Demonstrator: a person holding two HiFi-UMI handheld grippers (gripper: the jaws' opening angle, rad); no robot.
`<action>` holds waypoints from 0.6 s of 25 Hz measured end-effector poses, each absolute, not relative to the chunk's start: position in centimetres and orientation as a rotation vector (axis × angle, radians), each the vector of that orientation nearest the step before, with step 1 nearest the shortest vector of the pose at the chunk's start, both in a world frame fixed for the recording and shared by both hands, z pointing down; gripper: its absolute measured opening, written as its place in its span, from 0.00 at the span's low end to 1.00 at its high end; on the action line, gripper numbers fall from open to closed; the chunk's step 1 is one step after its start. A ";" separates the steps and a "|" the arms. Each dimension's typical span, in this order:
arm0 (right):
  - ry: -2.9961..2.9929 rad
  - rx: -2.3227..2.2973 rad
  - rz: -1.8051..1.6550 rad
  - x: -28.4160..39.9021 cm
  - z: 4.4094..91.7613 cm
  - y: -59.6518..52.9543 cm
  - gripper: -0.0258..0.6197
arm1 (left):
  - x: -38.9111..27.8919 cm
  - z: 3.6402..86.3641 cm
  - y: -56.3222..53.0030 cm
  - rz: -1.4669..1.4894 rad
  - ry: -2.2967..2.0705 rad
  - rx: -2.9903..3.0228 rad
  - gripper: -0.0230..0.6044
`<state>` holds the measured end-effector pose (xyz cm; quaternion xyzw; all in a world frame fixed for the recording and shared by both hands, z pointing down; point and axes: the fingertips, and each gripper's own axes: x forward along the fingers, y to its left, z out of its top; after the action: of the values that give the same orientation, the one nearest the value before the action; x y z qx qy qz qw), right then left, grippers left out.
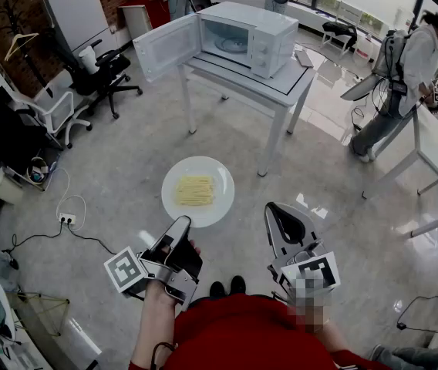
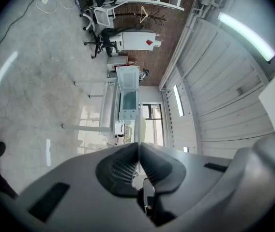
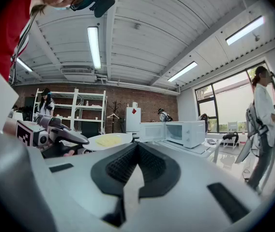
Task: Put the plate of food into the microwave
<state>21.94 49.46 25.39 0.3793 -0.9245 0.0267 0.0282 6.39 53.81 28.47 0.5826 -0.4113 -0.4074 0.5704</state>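
— Between the left gripper's (image 1: 182,222) 2 pads, what is clamped?
— The near rim of the white plate (image 1: 211,177). The jaws are closed on it and cover that edge in the head view. The left gripper view shows the plate edge-on, as 1 thin line, so the food (image 1: 194,190) is hidden there.
— Food type?
— Pale yellow strips heaped at centre; kind not determinable.
— Plate location?
— Held level above the floor (image 1: 111,168), well apart from the microwave (image 1: 254,33), which sits on the table (image 1: 281,83) with its door (image 1: 166,46) swung open.
— Right gripper (image 1: 279,210)?
— Jaws together, nothing between them; near the plate, not touching.
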 end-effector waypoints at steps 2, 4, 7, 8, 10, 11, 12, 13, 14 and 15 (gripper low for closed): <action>-2.853 1.168 0.079 22.3 25.4 49.1 0.06 | 6.7 28.5 53.4 -0.963 -0.964 1.366 0.07; -2.853 1.166 0.080 22.6 25.5 48.7 0.06 | 6.9 28.5 53.0 -0.965 -0.967 1.364 0.07; -2.848 1.162 0.095 23.2 26.1 48.3 0.06 | 7.4 29.0 52.6 -0.965 -0.972 1.354 0.07; -2.845 1.161 0.102 23.4 26.3 48.2 0.06 | 7.6 29.1 52.4 -0.964 -0.971 1.350 0.07; -2.841 1.163 0.114 23.9 26.7 47.7 0.06 | 7.9 29.3 52.0 -0.959 -0.972 1.347 0.07; -2.841 1.164 0.121 24.0 26.8 47.4 0.06 | 8.1 29.3 51.7 -0.957 -0.972 1.347 0.07; -2.842 1.162 0.129 24.2 26.9 47.1 0.06 | 8.2 29.3 51.4 -0.955 -0.972 1.348 0.07; -2.845 1.161 0.139 24.3 27.1 46.8 0.06 | 8.4 29.4 51.1 -0.953 -0.973 1.347 0.07; -2.851 1.159 0.152 24.5 27.2 46.5 0.06 | 8.6 29.5 50.8 -0.953 -0.974 1.345 0.07; -2.859 1.159 0.168 24.7 27.4 46.2 0.06 | 8.7 29.6 50.5 -0.953 -0.976 1.342 0.07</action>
<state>24.73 46.19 27.41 0.3749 -0.9251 0.0544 0.0261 8.72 50.47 29.58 0.5732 -0.4170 -0.4070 0.5761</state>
